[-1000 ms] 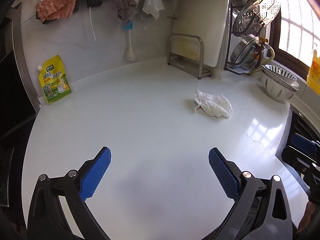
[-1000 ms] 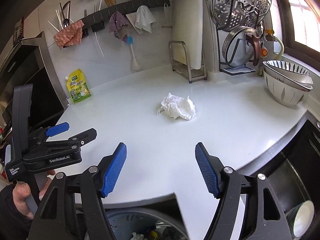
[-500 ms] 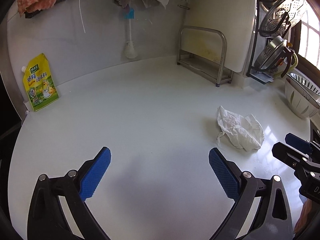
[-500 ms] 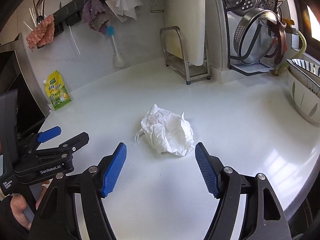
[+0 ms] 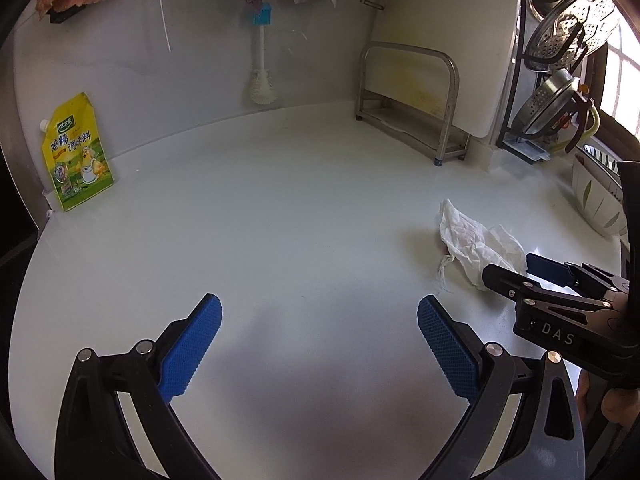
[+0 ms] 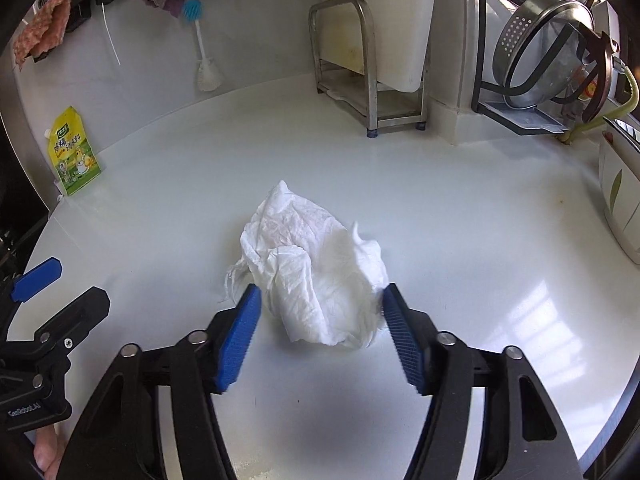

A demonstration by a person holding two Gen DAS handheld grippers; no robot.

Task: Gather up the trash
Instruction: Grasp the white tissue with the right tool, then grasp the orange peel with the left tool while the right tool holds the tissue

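Observation:
A crumpled white paper tissue [image 6: 316, 268] lies on the white counter [image 6: 460, 216]. My right gripper [image 6: 320, 300] is open, its blue pads on either side of the tissue's near end, low over the counter. In the left wrist view the tissue [image 5: 476, 244] lies to the right, partly behind the right gripper [image 5: 532, 276]. My left gripper [image 5: 320, 316] is open and empty over bare counter, to the left of the tissue.
A yellow seasoning pouch [image 5: 76, 156] leans on the back wall at left. A metal rack with a white cutting board [image 6: 376, 32] stands at the back. A dish rack with steel colanders [image 6: 548, 52] and white bowls [image 5: 600, 200] stand at right.
My right gripper has moved forward until its pads flank the tissue. My left gripper has moved forward a little over the counter and stayed open.

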